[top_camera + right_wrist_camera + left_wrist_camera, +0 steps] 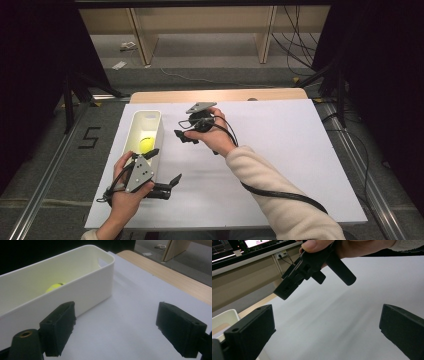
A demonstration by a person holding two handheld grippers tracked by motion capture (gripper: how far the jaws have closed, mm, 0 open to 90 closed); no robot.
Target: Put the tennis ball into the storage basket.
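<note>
Inside the long white plastic bin (144, 131), just ahead of the left gripper (166, 166), lies a fuzzy yellow-green ball (145, 145). Both grippers are empty, jaws spread wide. The right gripper (181, 136) hovers beside the bin's long wall, ball low to its left. The left looks nearer. Smooth white sheeting covers the counter (280, 150).

— What's in the white bin (150, 119)?
— A yellow-green ball (145, 145), round, resting on its floor toward the near end.
— And the bin itself?
— Long, rectangular, open-topped, upright, with a handle slot in its far end wall. It lies lengthwise along the table's left edge.
</note>
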